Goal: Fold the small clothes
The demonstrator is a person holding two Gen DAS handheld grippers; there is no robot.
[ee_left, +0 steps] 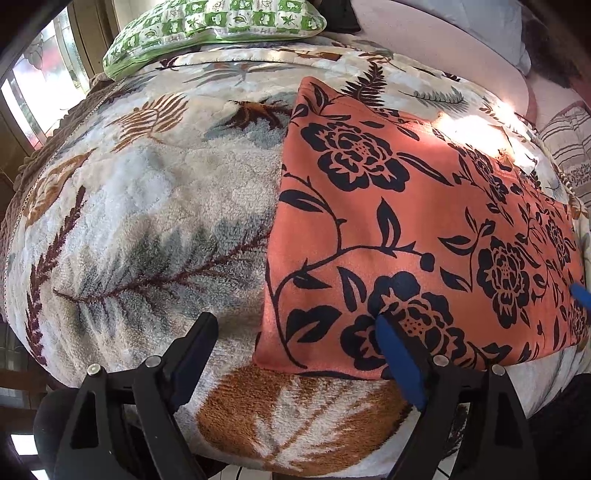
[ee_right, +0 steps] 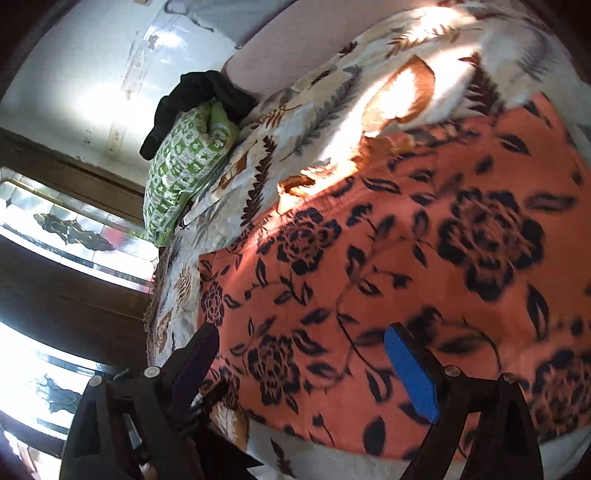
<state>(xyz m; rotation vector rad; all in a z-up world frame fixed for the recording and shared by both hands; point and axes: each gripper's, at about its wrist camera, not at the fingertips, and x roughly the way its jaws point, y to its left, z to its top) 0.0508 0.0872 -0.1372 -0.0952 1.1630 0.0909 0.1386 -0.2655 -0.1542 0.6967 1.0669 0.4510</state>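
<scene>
1. Orange floral garment (ee_left: 424, 236) lies flat and squared-off on the leaf-print fleece blanket (ee_left: 147, 206), its near edge close to the blanket's front edge.
2. Left gripper (ee_left: 291, 332) hangs over the garment's near-left corner, jaws spread wide: one finger over bare blanket, the blue-padded finger (ee_left: 399, 362) over the cloth. Nothing pinched.
3. Right gripper (ee_right: 301, 341) is also spread wide above the garment (ee_right: 406, 258), its blue pad (ee_right: 412, 373) over the print, nothing between the jaws (this view is blurred, so whether the pad touches the cloth I cannot tell).
4. A blue tip (ee_left: 581, 293) pokes in at the right edge of the left view, over the garment's far side.
5. Around: a green-and-white patterned pillow (ee_left: 214, 29) at the blanket's far end, with a dark bundle of cloth (ee_right: 199, 99) against it.
6. Striped fabric (ee_left: 569, 147) sits off the right side; patterned-glass windows (ee_right: 74, 229) line the left wall.
7. A bright sun patch (ee_left: 465, 125) falls across the garment's far edge. Nothing lies on top of the garment.
</scene>
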